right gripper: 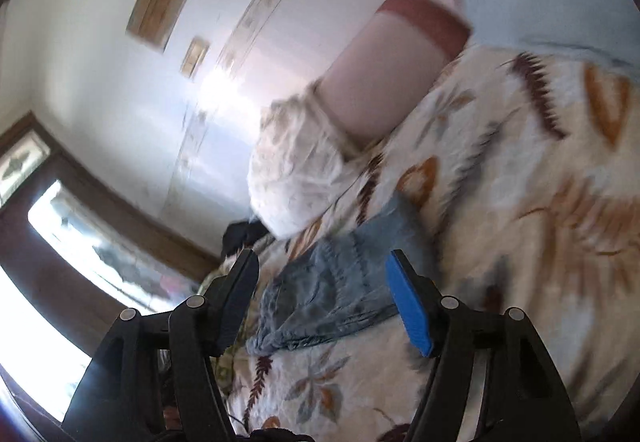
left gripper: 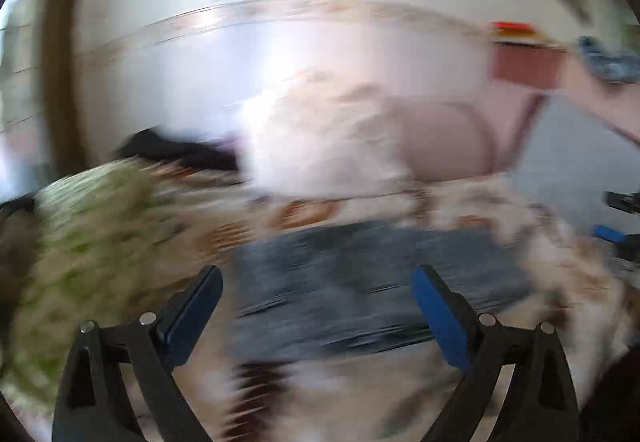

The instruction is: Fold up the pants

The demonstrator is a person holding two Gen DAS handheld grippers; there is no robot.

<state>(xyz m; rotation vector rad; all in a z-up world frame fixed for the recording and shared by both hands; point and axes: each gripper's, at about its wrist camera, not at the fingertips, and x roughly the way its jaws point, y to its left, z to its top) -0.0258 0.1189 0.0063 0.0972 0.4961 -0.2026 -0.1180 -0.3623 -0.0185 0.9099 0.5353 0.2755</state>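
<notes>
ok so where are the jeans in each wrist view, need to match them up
Left wrist: the jeans lie blurred in the lower centre on the patterned bedspread, beyond the open fingers.
Right wrist: the jeans lie folded in the lower centre, seen between the fingers, on the bedspread.
Shared landmark: the white pillow just past the jeans, with the pink headboard beside it.

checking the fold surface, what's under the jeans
The folded jeans lie on a leaf-patterned bedspread, visible all around them. The part of the bedspread directly beneath the jeans is covered, so anything there cannot be seen.
</notes>
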